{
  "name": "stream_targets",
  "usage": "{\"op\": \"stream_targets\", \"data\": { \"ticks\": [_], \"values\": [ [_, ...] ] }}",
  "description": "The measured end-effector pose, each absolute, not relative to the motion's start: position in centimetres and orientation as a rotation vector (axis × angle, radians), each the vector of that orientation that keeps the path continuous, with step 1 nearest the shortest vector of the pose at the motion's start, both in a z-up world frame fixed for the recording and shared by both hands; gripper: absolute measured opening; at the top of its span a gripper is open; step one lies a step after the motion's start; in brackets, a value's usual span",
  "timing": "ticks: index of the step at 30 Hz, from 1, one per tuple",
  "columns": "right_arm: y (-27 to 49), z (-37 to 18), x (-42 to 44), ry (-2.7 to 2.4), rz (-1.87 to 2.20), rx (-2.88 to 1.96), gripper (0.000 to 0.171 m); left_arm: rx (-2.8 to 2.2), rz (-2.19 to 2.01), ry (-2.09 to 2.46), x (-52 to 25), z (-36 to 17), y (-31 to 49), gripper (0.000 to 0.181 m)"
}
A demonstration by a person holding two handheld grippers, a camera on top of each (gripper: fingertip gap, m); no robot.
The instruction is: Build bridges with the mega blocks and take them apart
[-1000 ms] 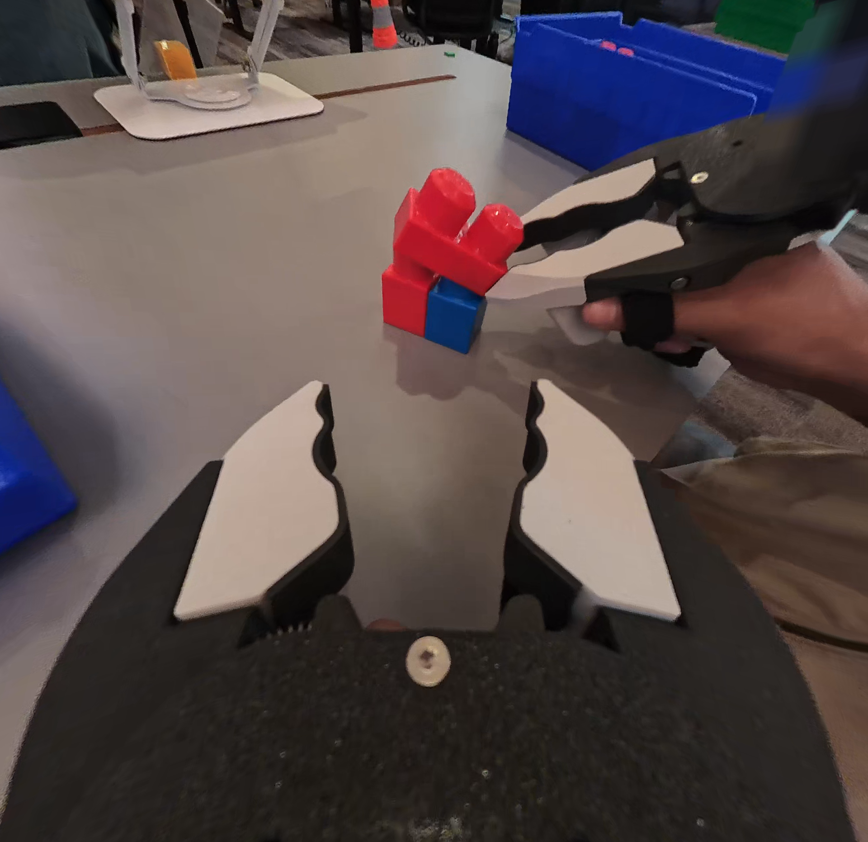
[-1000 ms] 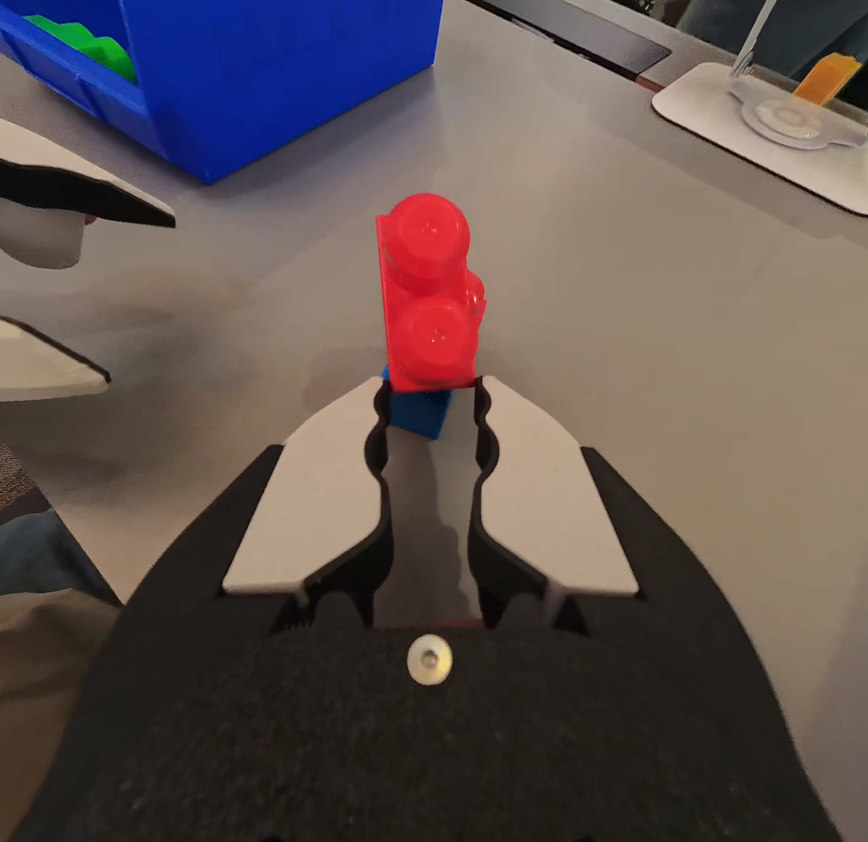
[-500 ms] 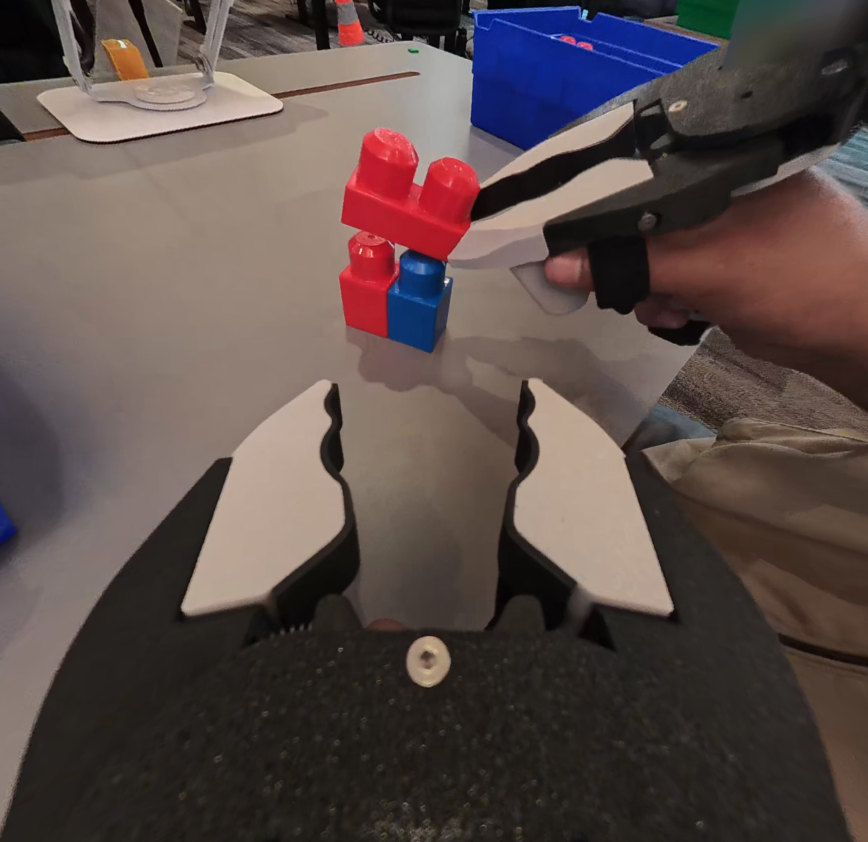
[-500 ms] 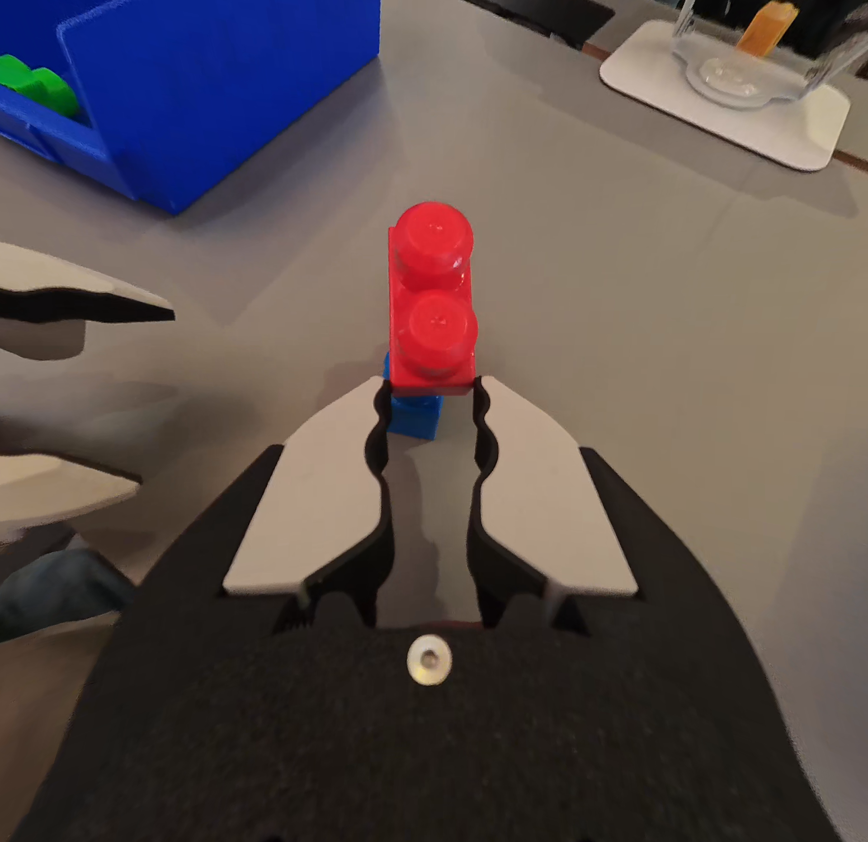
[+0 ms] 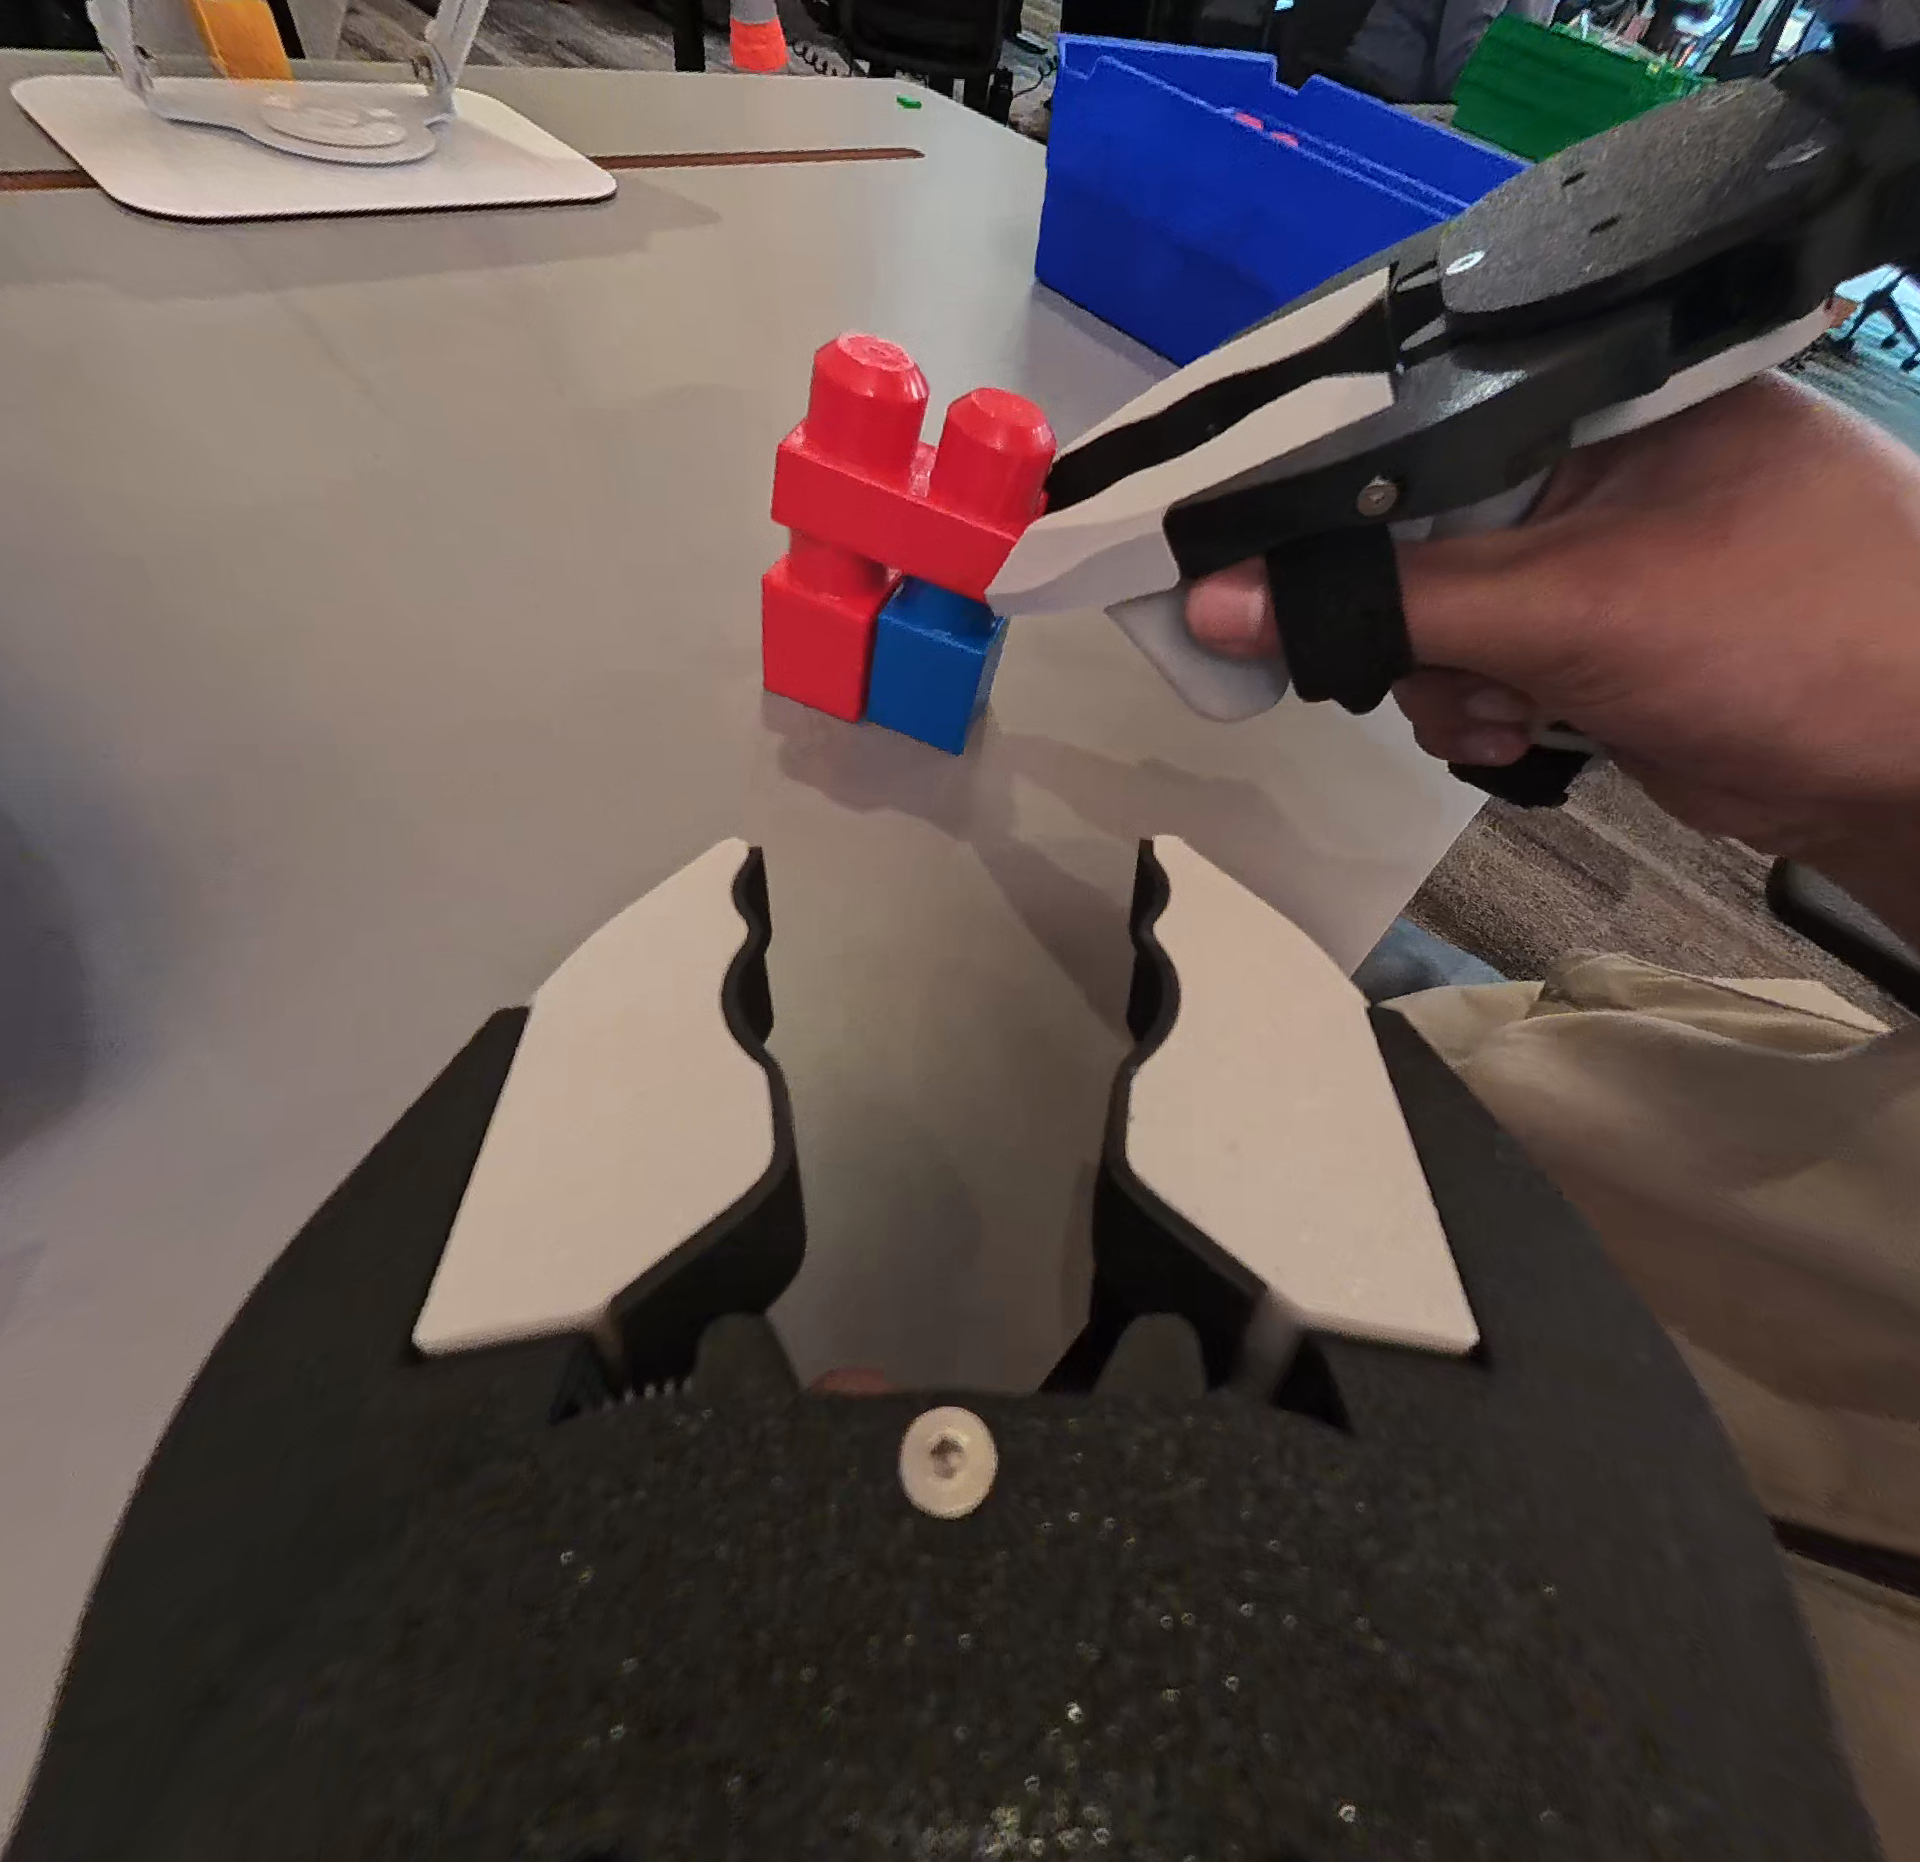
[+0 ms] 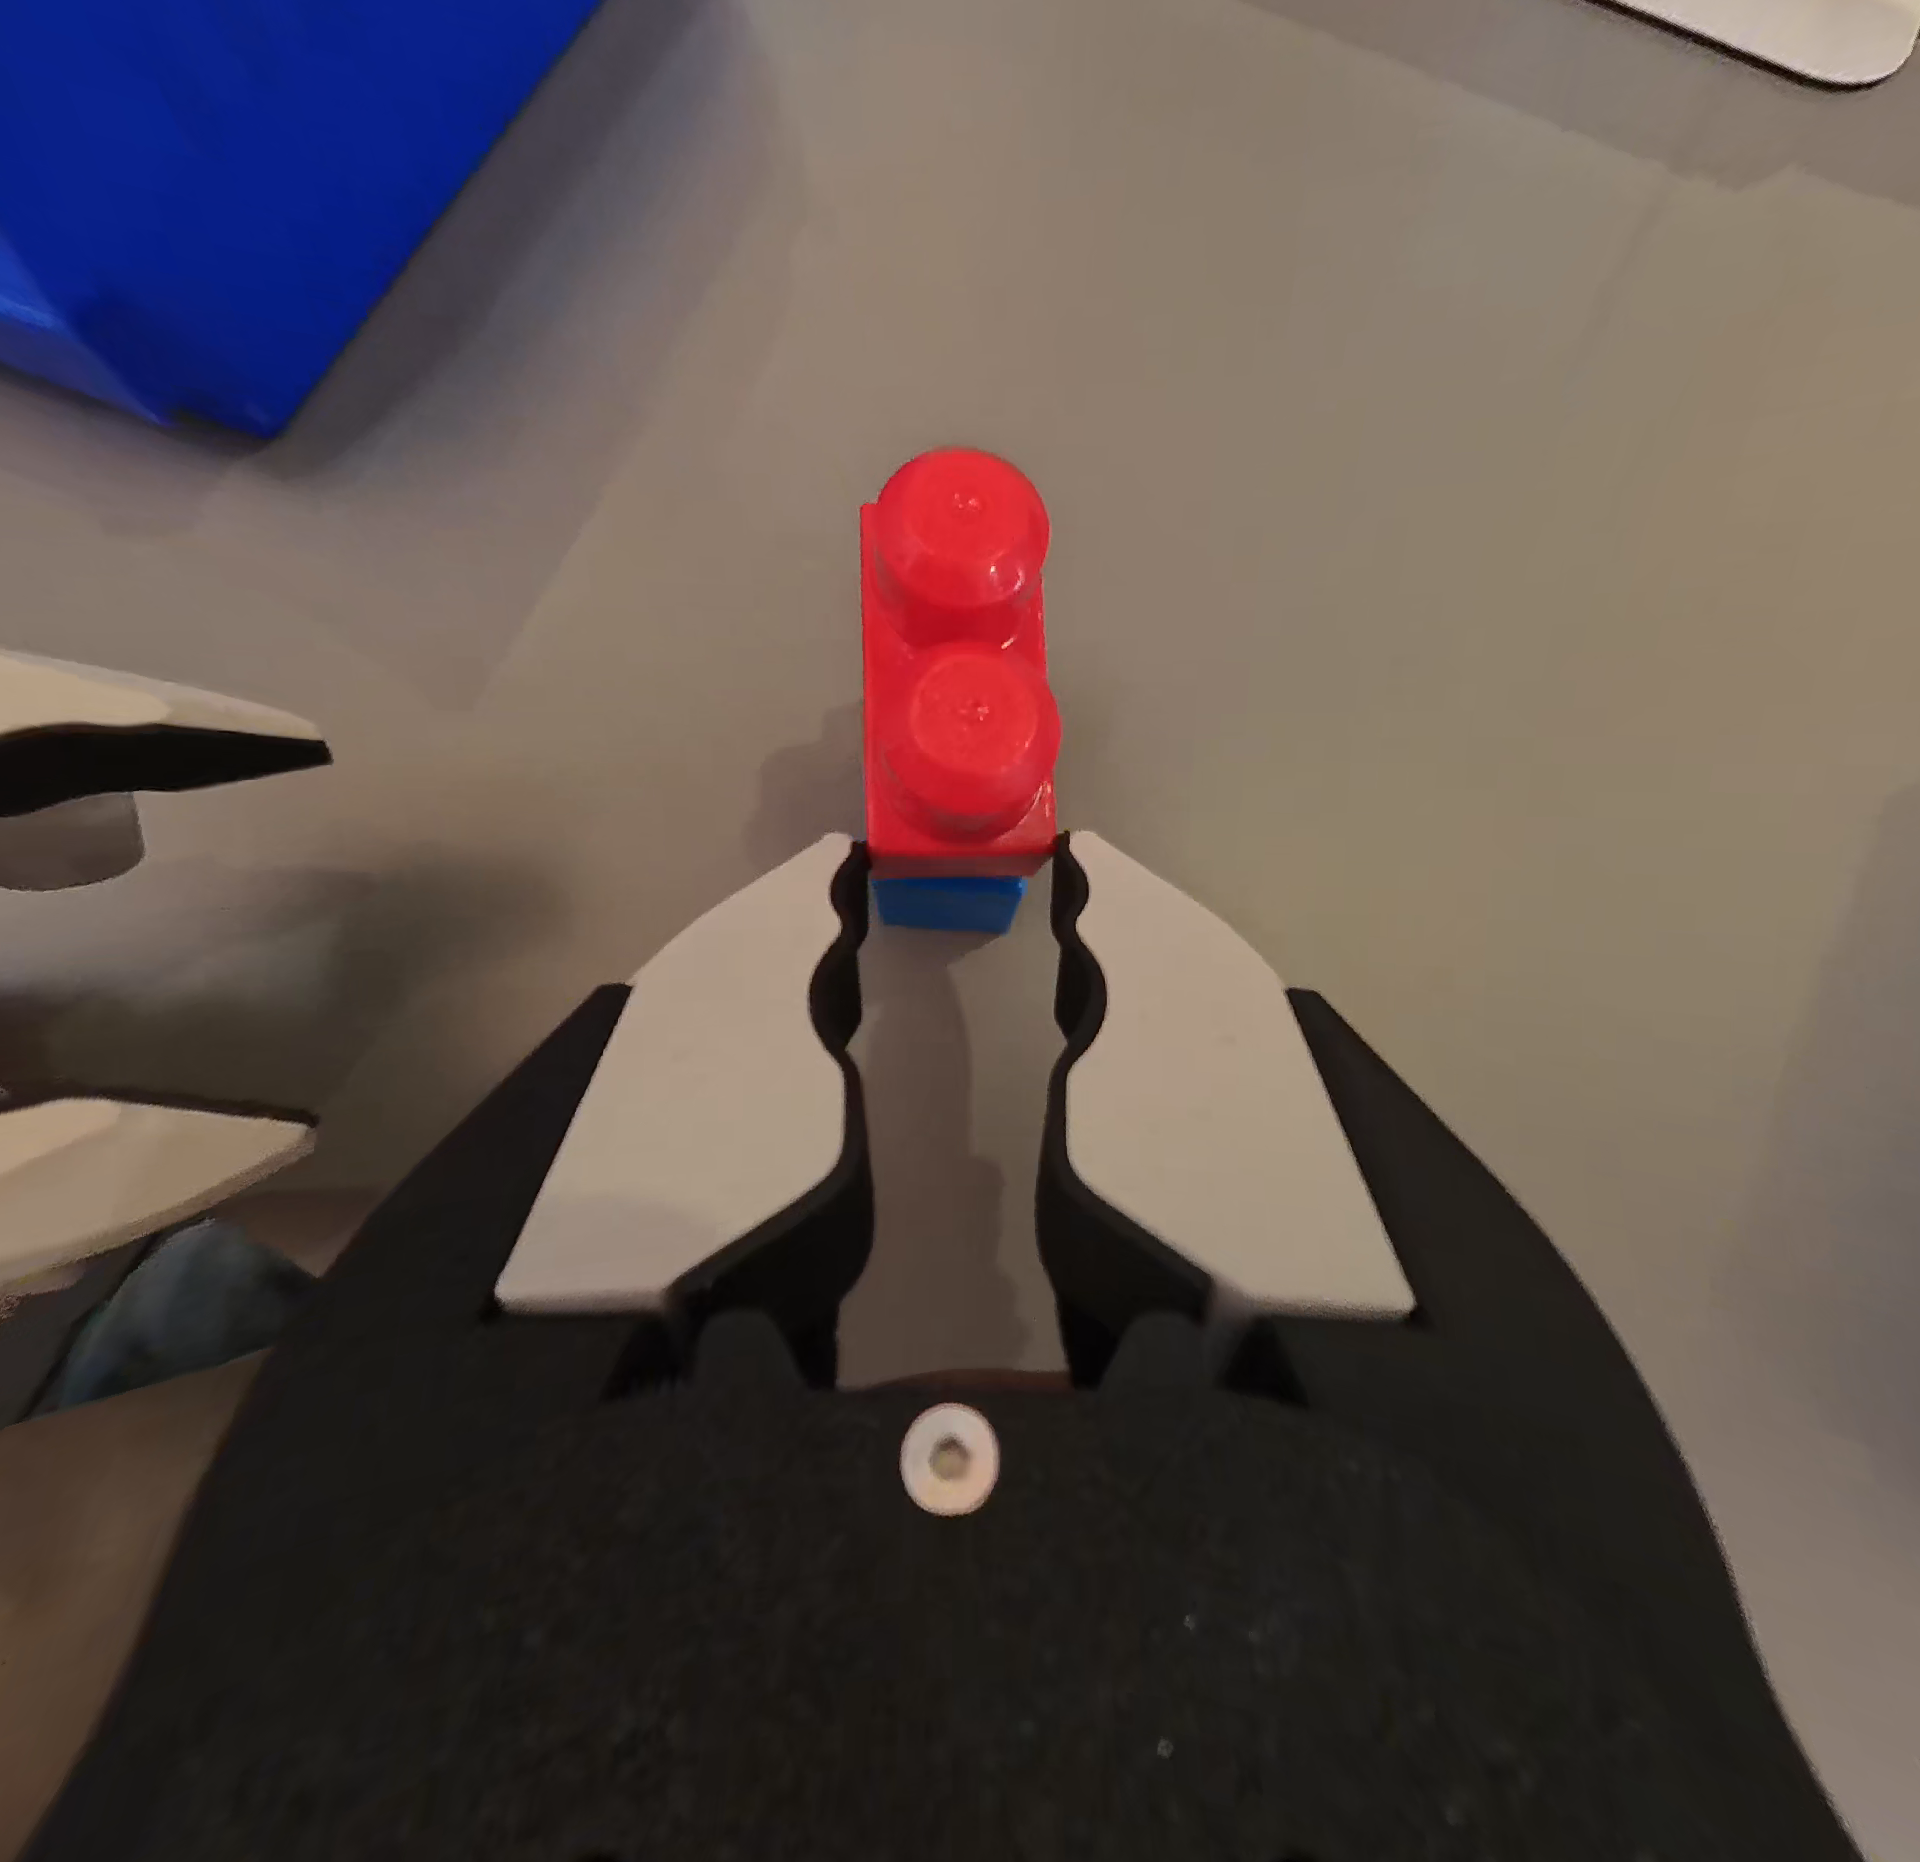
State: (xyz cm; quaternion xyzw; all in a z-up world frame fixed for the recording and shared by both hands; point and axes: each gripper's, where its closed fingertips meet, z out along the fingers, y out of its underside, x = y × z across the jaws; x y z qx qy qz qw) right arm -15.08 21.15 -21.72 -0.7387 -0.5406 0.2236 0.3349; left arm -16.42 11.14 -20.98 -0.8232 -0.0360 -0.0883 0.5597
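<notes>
A small red block [image 5: 821, 633] and a small blue block [image 5: 930, 664] stand side by side on the grey table [image 5: 364, 565]. My right gripper [image 6: 956, 856] is shut on the near end of a red two-stud block [image 6: 961, 659] and holds it tilted on top of them; its blue-side end sits low, its red-side end is raised. In the left wrist view the right gripper [image 5: 1023, 555] comes in from the right onto this two-stud block [image 5: 909, 493]. My left gripper [image 5: 945, 856] is open and empty, a short way in front of the stack.
A blue bin [image 5: 1226, 212] stands at the back right in the left wrist view; another blue bin [image 6: 239, 150] is at the upper left of the right wrist view. A white mat with a clear stand [image 5: 312, 139] sits at the back left. The table's edge [image 5: 1423, 877] runs close on the right. One gripper's finger ends stand about 11 cm off the other's.
The right gripper has brought the red two-stud block down from above the two small blocks onto them, blue side first. The left gripper stays open, barely moved.
</notes>
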Motion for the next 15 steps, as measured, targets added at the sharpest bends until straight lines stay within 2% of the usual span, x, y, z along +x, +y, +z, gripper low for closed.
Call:
{"op": "stream_targets", "data": {
  "ticks": [4, 10, 15],
  "values": [
    [20.8, -21.7, -15.5, -1.421, 0.587, -1.917, 0.034, -1.969, -0.181, -0.077, -16.6, -21.7, 11.0, 0.068],
    [21.2, -21.1, -15.3, -1.393, 0.586, -1.899, 0.056, -1.994, -0.156, -0.066, -16.6, -22.3, 11.1, 0.071],
    [22.1, -17.1, -13.6, -1.327, 0.711, -1.797, 0.061, -1.988, -0.12, -0.038, -16.7, -21.6, 11.3, 0.072]
  ]
}}
